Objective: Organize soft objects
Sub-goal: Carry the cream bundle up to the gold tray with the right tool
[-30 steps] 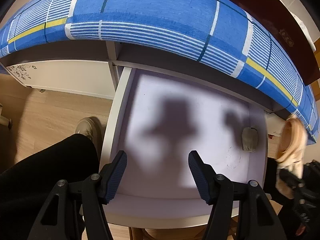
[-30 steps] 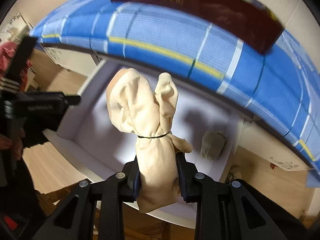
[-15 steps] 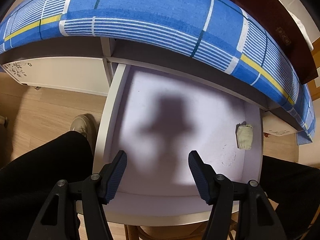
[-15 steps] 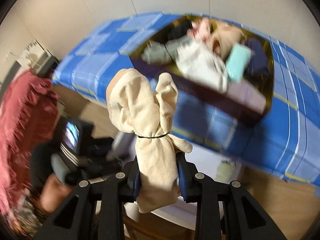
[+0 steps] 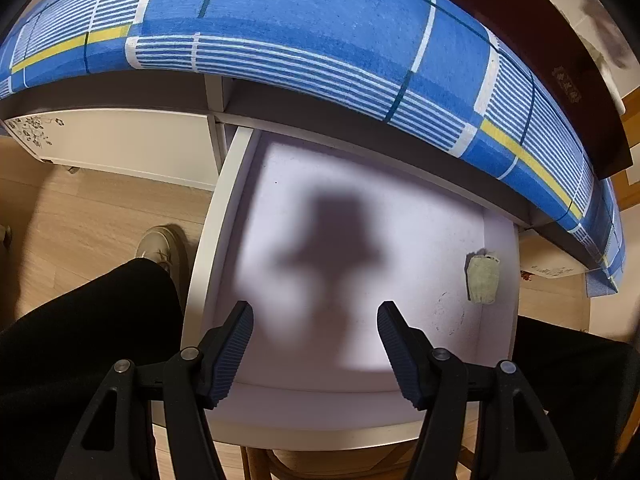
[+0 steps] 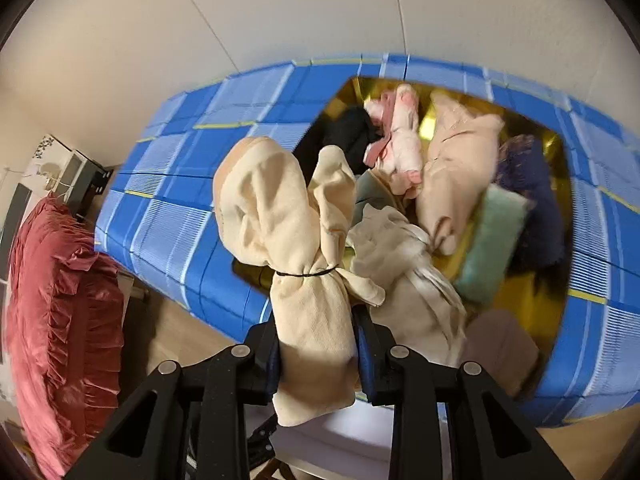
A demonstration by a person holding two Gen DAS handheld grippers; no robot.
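Right jaws clamped on cloth bundle, left jaws half apart and empty.

Cream cotton cloth bundle tied with a thin black band (image 6: 296, 248) sat pinched at its lower end in the right gripper (image 6: 316, 354), raised over the gold-lined box of mixed soft garments (image 6: 556, 148) on the blue checked bedspread (image 6: 160, 184). Bundle looked light, floppy, non-slippery; gripping below the band seemed safest. Right gripper pointed steeply down. Left gripper (image 5: 314, 344) hovered, pointing down over the open white drawer (image 5: 208, 240), where a small grey-green folded cloth (image 5: 483, 280) lay by the right wall.
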